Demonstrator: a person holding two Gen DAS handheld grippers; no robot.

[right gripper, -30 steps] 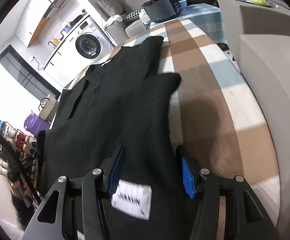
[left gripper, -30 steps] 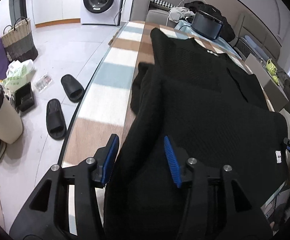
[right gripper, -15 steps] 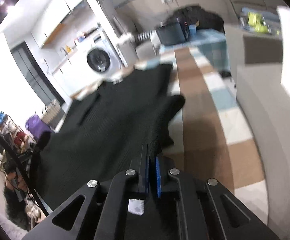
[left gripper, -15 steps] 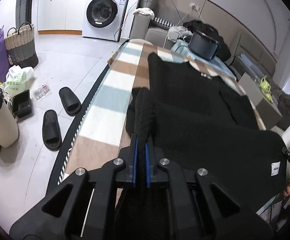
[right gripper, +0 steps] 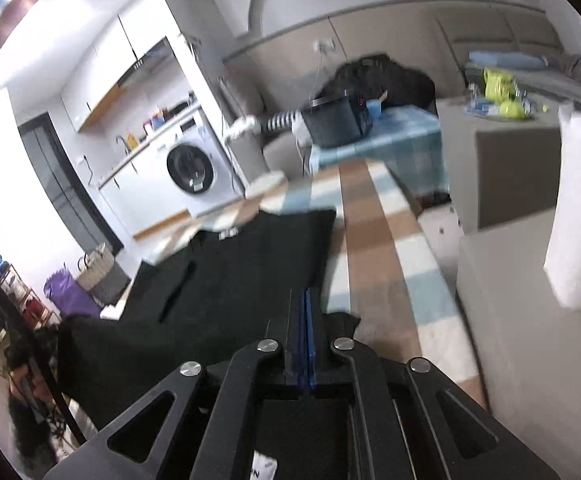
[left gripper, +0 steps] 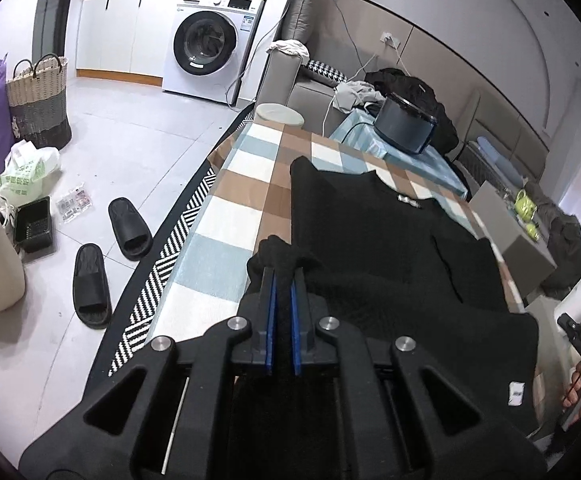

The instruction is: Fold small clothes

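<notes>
On checkered table (left gripper: 226, 248): black garment (left gripper: 390, 248) pinched by left gripper (left gripper: 282, 276); right gripper (right gripper: 305, 300) pinching hem, jaws opening; 2 slippers (left gripper: 106, 256) on floor.

The garment (left gripper: 390, 248) lies spread along the table (left gripper: 226, 248), its near edge lifted off the cloth. On the floor left of the table sit 2 slippers (left gripper: 106, 256), with a basket (left gripper: 38, 100) further left. Beyond the table's far end stands a sofa (left gripper: 310, 84), and a washing machine (left gripper: 210, 44) stands behind and left of it.
</notes>
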